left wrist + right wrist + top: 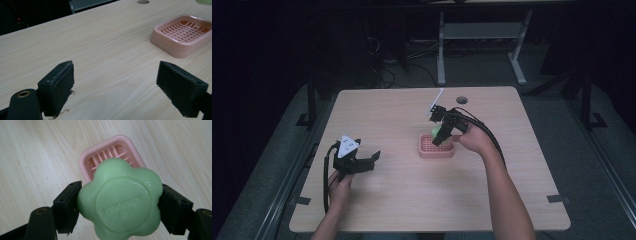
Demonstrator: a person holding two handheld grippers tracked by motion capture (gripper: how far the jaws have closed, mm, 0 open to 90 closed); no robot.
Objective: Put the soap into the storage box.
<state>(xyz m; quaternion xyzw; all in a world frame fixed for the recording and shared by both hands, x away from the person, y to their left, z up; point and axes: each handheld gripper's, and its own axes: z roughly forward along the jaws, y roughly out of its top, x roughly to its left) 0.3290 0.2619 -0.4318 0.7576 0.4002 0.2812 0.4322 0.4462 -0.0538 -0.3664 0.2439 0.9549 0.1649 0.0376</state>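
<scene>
Right gripper view: "HOOKISS"-like embossing on green soap (120, 200)

A pale green soap (120, 200), flower-shaped with 5 rounded lobes and a raised round stamp on its face, is held above a pink soap dish (108, 152). The dish is rectangular with a slatted grid floor and sits flat mid-tabletop (387, 120).

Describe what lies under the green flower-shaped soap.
Under the green soap, held by the right hand-held gripper, sits the pink slatted soap dish on the wooden table. The dish's near part is covered.
</scene>
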